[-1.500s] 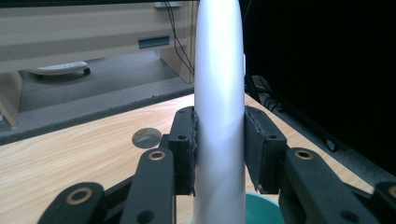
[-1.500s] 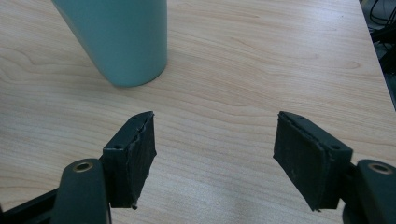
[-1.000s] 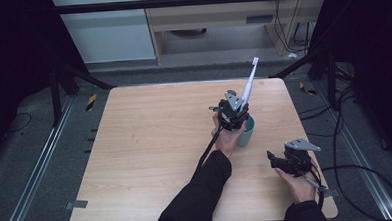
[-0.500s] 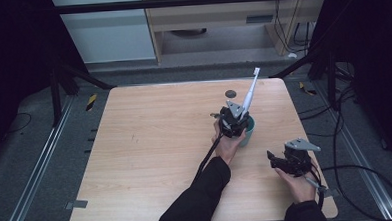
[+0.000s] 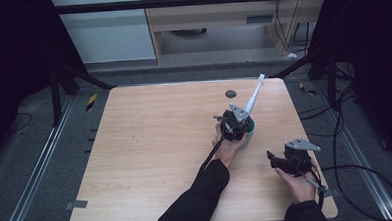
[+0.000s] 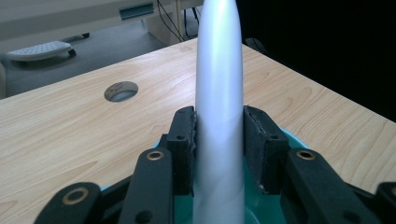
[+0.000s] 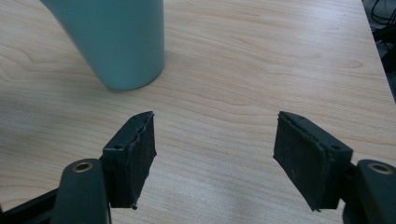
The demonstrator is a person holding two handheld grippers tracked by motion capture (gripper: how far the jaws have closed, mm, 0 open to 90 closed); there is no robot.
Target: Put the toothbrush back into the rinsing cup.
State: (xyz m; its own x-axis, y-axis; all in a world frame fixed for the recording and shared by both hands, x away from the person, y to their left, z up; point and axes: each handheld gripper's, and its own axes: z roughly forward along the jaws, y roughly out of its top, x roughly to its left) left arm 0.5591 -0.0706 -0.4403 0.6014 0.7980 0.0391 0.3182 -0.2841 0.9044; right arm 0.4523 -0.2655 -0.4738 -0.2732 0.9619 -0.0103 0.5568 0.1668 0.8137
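The white toothbrush (image 5: 253, 97) stands tilted in the teal cup (image 5: 248, 128), its handle end down in the cup and its head slanting up toward the far right corner of the worktop (image 5: 150, 142). The cup stands on the right half of the worktop, about midway between the near and far edges. The left tool (image 5: 236, 120) sits right over the cup's mouth, with the person's left hand (image 5: 227, 146) behind it and a dark sleeve running back to the near edge. In the left gripper view the left tool's two black pads are clamped on the toothbrush's pale handle (image 6: 219, 116), one on each side, and the teal rim of the cup (image 6: 289, 135) shows just under them. Past the handle in that view lies a small round hole in the worktop (image 6: 121, 91); the high view shows it near the far edge.

The right tool (image 5: 279, 162) rests low near the near right corner, well apart from the cup, held in the person's right hand (image 5: 295, 183). In the right gripper view its jaws stand wide apart with bare wood between them, and the base of the cup (image 7: 121, 42) stands farther off, upper left.
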